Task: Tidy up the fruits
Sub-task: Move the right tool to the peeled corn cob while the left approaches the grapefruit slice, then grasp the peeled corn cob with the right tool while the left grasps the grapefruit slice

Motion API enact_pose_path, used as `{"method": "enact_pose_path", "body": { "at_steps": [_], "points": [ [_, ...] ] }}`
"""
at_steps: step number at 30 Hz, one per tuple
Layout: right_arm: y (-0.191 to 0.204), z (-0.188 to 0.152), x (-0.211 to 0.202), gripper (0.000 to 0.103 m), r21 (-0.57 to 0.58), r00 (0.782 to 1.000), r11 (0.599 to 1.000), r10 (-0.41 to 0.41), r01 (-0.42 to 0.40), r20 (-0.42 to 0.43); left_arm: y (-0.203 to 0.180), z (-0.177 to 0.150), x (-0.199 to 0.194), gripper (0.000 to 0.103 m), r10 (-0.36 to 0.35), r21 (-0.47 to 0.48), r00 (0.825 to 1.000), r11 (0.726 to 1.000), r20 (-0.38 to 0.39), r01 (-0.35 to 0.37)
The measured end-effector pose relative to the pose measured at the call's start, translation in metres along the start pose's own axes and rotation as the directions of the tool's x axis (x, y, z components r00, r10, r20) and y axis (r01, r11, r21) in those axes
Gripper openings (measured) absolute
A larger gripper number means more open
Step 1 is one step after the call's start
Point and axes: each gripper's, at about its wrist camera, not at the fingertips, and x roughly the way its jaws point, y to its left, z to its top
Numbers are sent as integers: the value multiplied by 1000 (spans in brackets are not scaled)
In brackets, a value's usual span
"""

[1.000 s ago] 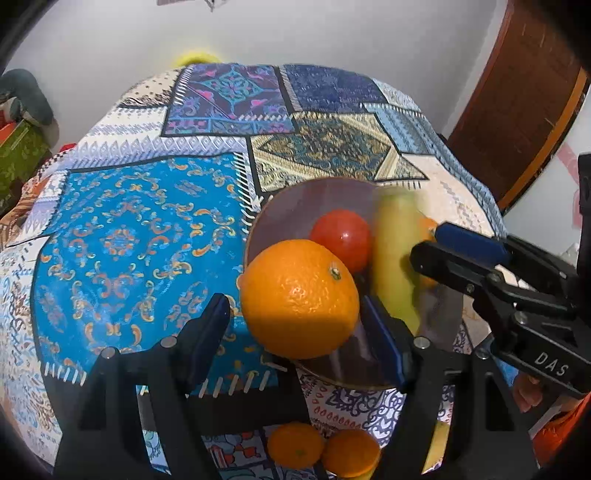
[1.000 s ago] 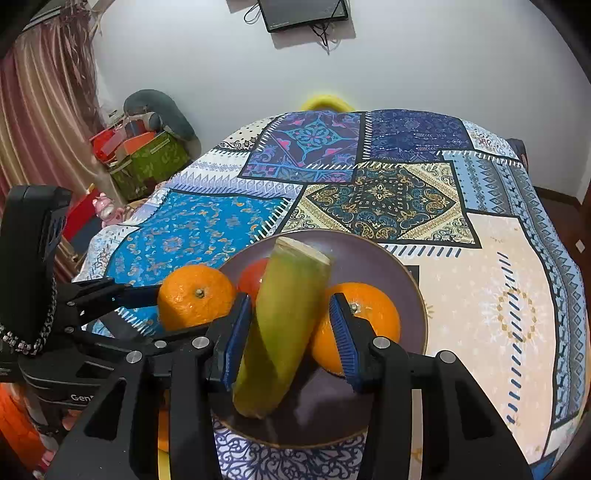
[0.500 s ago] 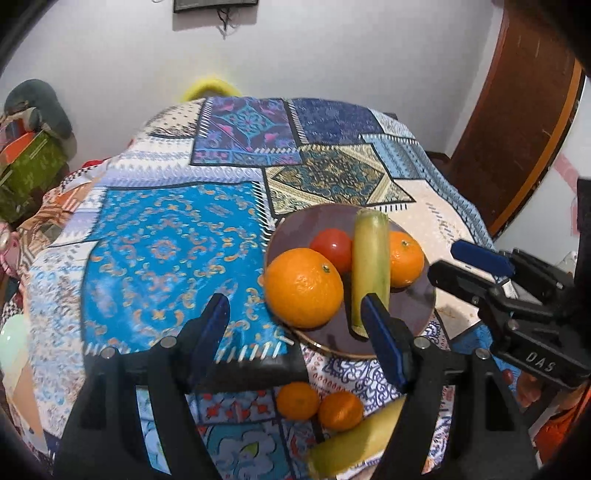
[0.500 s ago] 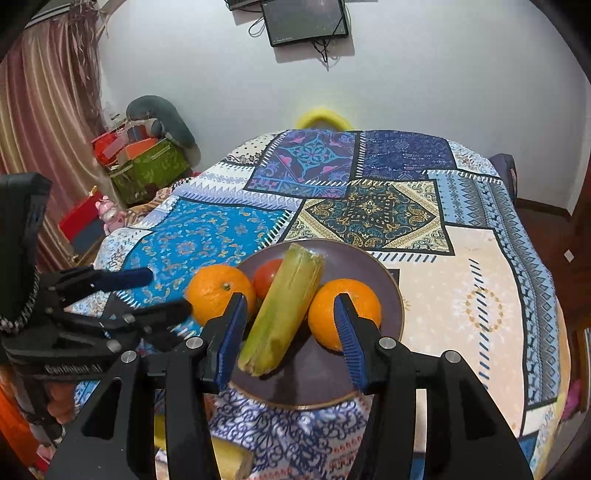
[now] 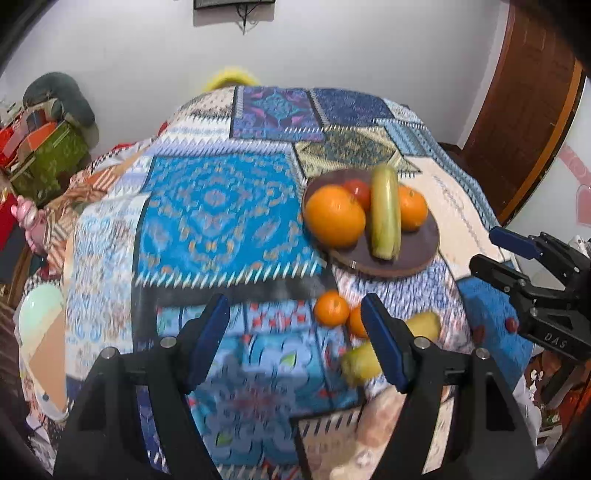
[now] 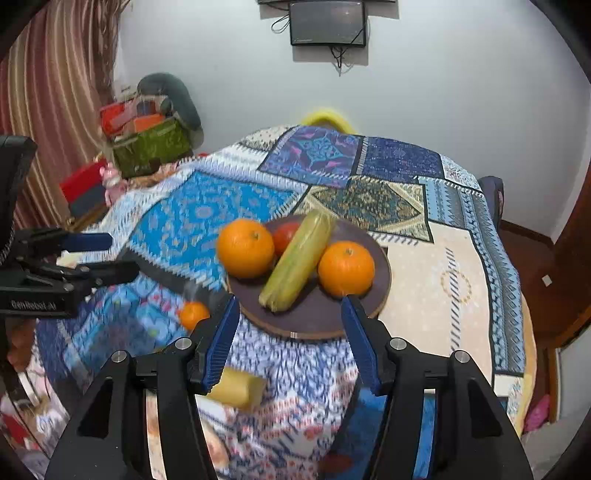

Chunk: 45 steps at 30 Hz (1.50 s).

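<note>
A dark round plate (image 5: 417, 254) (image 6: 376, 291) on the patchwork cloth holds two oranges (image 5: 334, 216) (image 6: 346, 268), a red tomato (image 5: 358, 189) (image 6: 286, 234) and a yellow-green corn cob (image 5: 385, 216) (image 6: 295, 266). Two small oranges (image 5: 331, 308) (image 6: 192, 314) and yellow-green fruit (image 5: 360, 363) (image 6: 236, 387) lie on the cloth near the front edge. My left gripper (image 5: 295, 339) is open and empty, above the cloth left of the small oranges. My right gripper (image 6: 290, 341) is open and empty, just before the plate's near rim.
The patchwork cloth (image 5: 221, 206) covers the round table. A green bag with boxes (image 6: 147, 147) stands on the floor at the left. A wooden door (image 5: 524, 122) is at the right. A screen (image 6: 327, 22) hangs on the back wall.
Both grippers let go of their fruit and drew back from the plate. The large orange and the corn cob now rest in the plate.
</note>
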Motion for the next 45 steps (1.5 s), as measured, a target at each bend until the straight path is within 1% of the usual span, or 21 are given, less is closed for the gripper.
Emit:
{"method": "enact_pose_path", "body": {
  "at_steps": [2,4,6,11,13,15,17,18,19,22,25,27,29,31,37,41,43,45],
  "points": [
    [3,-9,-1,54,-11,1000,1000,-2,2,-24,5,-11,0,73,-6,-10,1000,1000,-23,5],
    [5,-19,0,59,-18,999,1000,-4,3,-48,9,-22,3,73,-21,-26,998,999,-51,20],
    [6,-26,2,61,-25,998,1000,-10,8,-69,11,-32,6,73,-23,-32,997,999,-70,21],
    [6,-46,9,61,-27,992,1000,-10,7,-123,13,-52,22,73,-8,-27,993,1000,-117,5],
    [6,-50,14,61,-22,990,1000,3,-6,-139,11,-59,32,73,5,-19,989,1000,-146,-8],
    [6,-54,19,61,-7,986,999,47,-49,-157,11,-63,39,73,1,-13,987,1000,-163,-3],
    [10,-56,23,55,1,983,996,86,-87,-165,7,-65,46,73,-1,4,985,1000,-173,2],
    [12,-57,25,47,-6,981,995,99,-101,-168,5,-66,48,73,5,12,984,1000,-176,-3],
    [16,-58,28,42,-15,977,992,119,-123,-178,3,-66,51,73,8,18,984,1000,-177,-5],
    [20,-59,34,42,-21,971,989,143,-149,-191,-2,-63,56,73,4,27,983,1000,-183,1],
    [22,-60,41,42,-25,967,986,155,-164,-203,-7,-60,59,73,29,52,983,998,-181,-19],
    [21,-61,42,42,-15,965,983,175,-181,-198,-11,-58,60,73,21,64,983,998,-183,-9],
    [20,-62,43,43,-5,959,979,198,-203,-202,-17,-54,60,73,36,81,983,996,-179,-22],
    [19,-63,42,44,-13,963,981,185,-191,-195,-23,-50,62,73,44,102,984,994,-175,-27],
    [-3,-72,29,44,19,972,989,146,-145,-186,-53,-39,72,73,14,138,984,990,-176,10],
    [-21,-84,16,44,37,974,992,123,-118,-191,-75,-34,77,73,-27,175,983,983,-181,59],
    [-27,-88,13,44,46,972,993,114,-107,-203,-81,-32,78,73,-24,187,982,981,-189,60],
    [-34,-91,10,44,48,973,996,82,-74,-217,-82,-31,73,73,-20,199,984,979,-176,55]
  ]
}}
